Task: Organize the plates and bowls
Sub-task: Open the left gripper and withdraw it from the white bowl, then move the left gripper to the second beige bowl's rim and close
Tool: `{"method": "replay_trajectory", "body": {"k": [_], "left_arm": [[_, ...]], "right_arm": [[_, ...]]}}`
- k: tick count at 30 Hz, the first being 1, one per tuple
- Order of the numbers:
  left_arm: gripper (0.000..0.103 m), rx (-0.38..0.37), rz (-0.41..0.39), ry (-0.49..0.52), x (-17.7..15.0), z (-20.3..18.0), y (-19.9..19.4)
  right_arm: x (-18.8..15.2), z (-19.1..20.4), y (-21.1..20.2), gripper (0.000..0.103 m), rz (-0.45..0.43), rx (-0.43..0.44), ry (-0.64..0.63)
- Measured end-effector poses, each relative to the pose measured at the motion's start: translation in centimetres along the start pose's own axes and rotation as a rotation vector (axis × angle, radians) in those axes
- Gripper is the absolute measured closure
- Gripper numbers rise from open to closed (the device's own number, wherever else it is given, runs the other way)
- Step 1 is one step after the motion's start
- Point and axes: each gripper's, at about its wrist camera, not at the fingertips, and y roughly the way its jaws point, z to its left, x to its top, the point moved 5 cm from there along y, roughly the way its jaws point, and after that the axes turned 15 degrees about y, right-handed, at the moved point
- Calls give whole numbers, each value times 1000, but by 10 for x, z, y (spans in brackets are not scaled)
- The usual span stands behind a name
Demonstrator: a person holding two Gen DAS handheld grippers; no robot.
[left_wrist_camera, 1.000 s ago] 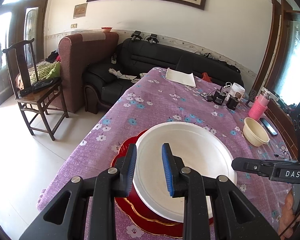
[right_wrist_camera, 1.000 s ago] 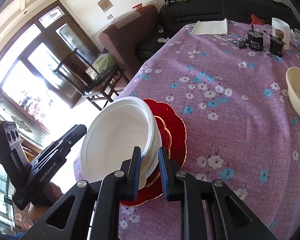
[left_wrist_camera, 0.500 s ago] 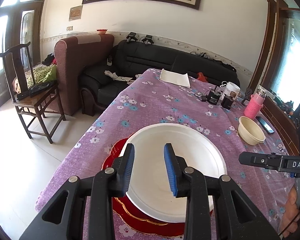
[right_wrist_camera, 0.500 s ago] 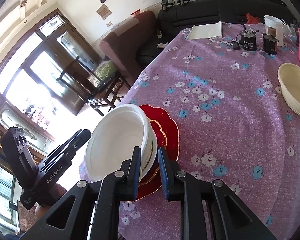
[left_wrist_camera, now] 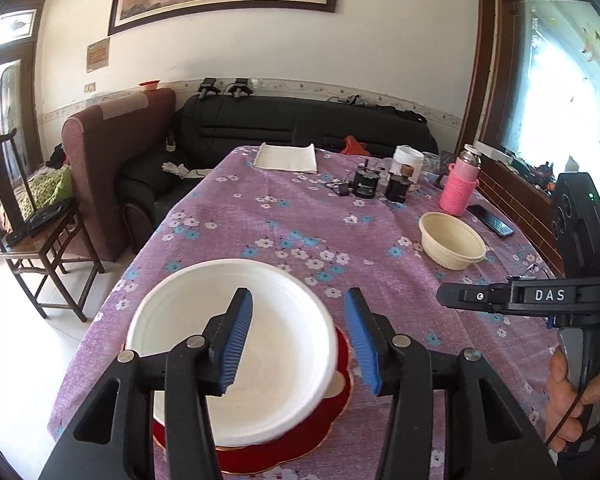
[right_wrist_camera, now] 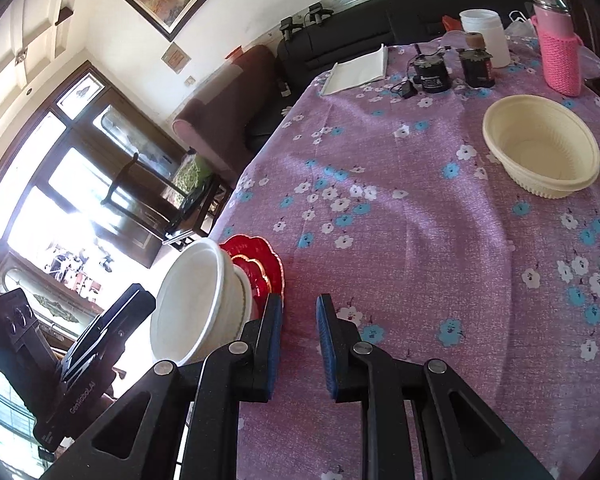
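A wide white bowl (left_wrist_camera: 188,320) sits on a gold-rimmed white plate (left_wrist_camera: 338,384) and a red scalloped plate (left_wrist_camera: 300,444), near the table's front left corner. My left gripper (left_wrist_camera: 300,344) hovers over the bowl's right rim. Its jaws are opening and its pads touch nothing. In the right wrist view the same stack, white bowl (right_wrist_camera: 192,292) on red plate (right_wrist_camera: 260,256), lies left of my right gripper (right_wrist_camera: 300,340). That gripper is shut to a narrow slit over bare cloth and holds nothing. A cream ribbed bowl (left_wrist_camera: 452,246) (right_wrist_camera: 540,152) stands alone at the right.
A pink bottle (left_wrist_camera: 460,188), a phone (left_wrist_camera: 490,222), black gadgets (left_wrist_camera: 366,188), a white jar (left_wrist_camera: 408,160) and a folded white cloth (left_wrist_camera: 288,157) fill the table's far end. The table drops off at the left, beside a wooden chair (left_wrist_camera: 32,224). A hand (left_wrist_camera: 572,392) holds the right tool.
The left jaws have spread much wider. Both grippers slid to the right, so the stack now sits further left in each view. The right gripper has left the bowl's rim.
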Motion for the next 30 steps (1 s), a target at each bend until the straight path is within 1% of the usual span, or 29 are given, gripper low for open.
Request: {"method": "replay_trajectory", "body": {"k": [3,5,6,7,9,15,19,25,30], "left_arm": [[49,-36,13,42,6,-27,8],[43,-60,22,70,9,-46,15],[36,-73,31,79,9,-55,19],[31,-92,43,85,9,-65,25],[30,-127,72,100,8,-82,36],[29,-213,151,169,10,-132,69],[29,-232,175,188,17,-149,83],[29,-262,208,209,15,-167,99],[29,-262,228,209,16,-170,108]], "right_arm": [[6,-18,-12,82,-21,-3,37],[11,-34,-20,76,-38,-9,67],[13,-42,-25,69,-47,-12,83],[15,-50,-28,60,-56,-16,97],[19,-66,-38,52,-78,-23,124],[40,-116,-69,50,-144,-42,221],[65,-151,-91,51,-209,-79,301],[102,-187,-104,51,-255,-97,400],[119,-205,-97,51,-254,-111,441]]}}
